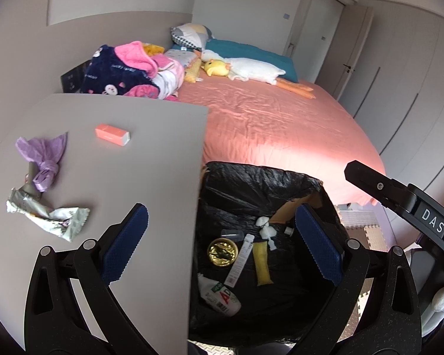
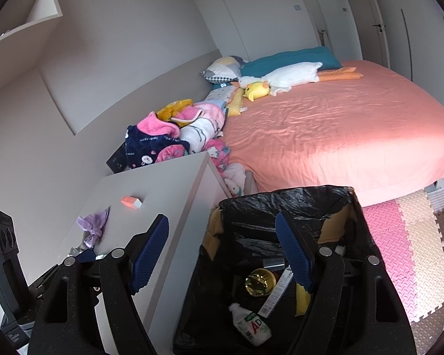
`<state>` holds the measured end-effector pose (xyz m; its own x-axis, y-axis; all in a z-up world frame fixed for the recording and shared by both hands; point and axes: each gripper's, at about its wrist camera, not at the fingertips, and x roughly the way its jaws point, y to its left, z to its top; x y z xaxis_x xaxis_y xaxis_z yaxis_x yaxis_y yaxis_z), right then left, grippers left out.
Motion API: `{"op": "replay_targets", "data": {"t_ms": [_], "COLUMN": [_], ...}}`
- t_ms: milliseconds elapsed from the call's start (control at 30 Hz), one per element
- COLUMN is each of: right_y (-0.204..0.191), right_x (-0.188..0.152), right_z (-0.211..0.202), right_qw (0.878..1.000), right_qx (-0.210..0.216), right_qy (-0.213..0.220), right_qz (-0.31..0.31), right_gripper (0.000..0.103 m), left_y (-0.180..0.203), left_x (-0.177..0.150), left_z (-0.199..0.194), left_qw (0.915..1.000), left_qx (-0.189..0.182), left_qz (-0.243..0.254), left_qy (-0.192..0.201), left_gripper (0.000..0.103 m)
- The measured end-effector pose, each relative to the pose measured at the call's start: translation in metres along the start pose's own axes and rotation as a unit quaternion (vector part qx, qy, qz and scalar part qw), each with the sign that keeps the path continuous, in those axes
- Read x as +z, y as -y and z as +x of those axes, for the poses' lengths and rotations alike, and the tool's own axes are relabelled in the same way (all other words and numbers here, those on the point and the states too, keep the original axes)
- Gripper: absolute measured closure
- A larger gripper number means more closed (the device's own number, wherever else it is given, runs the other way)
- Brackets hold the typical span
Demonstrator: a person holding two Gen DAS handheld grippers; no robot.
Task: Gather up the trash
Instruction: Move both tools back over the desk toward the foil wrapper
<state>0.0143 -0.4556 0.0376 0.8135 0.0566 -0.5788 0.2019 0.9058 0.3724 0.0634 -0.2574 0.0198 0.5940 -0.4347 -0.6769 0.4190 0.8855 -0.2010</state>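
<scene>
1. Both my grippers stand with jaws apart and nothing between them: the left gripper [image 1: 222,242] straddles the table edge and the bin mouth, and the right gripper [image 2: 222,254] hangs over the same bin. Their pads are blue with a fine knurled grain, set on matte black plastic arms.
2. Just below me is the trash bin [image 1: 307,183], a cardboard box lined with a crinkly, glossy black bag (brown card shows where the liner sags). Already in it lie a white plastic bottle [image 1: 222,295] with red letters, a round gold foil lid [image 1: 223,251], a long flat white box [image 1: 239,260], a yellow sachet [image 1: 262,263] and a twist of white tissue [image 1: 265,227].
3. Beside the bin, touching or nearly so, stands the smooth grey table [image 1: 151,177]. On it the trash left to collect: a crumpled silvery wrapper [image 1: 48,214] with a saw-toothed edge, near my left pad; a knotted lilac plastic bag [image 1: 44,153] lying against a dull grey tube end; and, well apart, a small orange-and-white box [image 1: 112,134].
4. From the right wrist view, my left gripper's body blocks part of the wrapper.
5. Beyond lies the bed [image 2: 340,136] in a wrinkled salmon sheet, with a heap of fleecy pink and navy clothes [image 1: 124,71], a plush white goose [image 1: 251,69], a yellow duck toy [image 1: 217,68] and a teal pillow [image 1: 251,51].
6. Foam puzzle mats [image 2: 399,251], pink and cream, cover the floor.
</scene>
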Motion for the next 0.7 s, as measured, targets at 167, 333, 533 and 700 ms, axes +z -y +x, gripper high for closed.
{"op": "replay_targets", "data": {"t_ms": [167,333,533,700], "right_y": [-0.017,-0.037,-0.055,-0.069], "right_x": [-0.003,-0.005,-0.009,-0.010], "right_z": [0.009,0.021,0.035,0.046], "right_qw": [1.000,0.999,0.998,0.996], "right_qx": [0.011,0.020,0.025,0.038], "right_qy": [-0.009,-0.017,-0.029,-0.034], "right_qz": [-0.015,-0.039,-0.058,-0.071], "right_gripper": [0.028,0.023,0.020,0.016], "left_y": [-0.023,-0.046,-0.073,-0.092], "left_x": [-0.001,-0.003,-0.007,-0.008], "left_z": [-0.006,-0.008,-0.008,-0.006], "left_qw": [0.9994,0.9972,0.9929,0.9892], "left_qx": [0.025,0.051,0.077,0.100], "left_qz": [-0.023,-0.054,-0.090,-0.107], "left_qy": [0.004,0.006,0.002,-0.003], "left_gripper": [0.007,0.007,0.007,0.007]}}
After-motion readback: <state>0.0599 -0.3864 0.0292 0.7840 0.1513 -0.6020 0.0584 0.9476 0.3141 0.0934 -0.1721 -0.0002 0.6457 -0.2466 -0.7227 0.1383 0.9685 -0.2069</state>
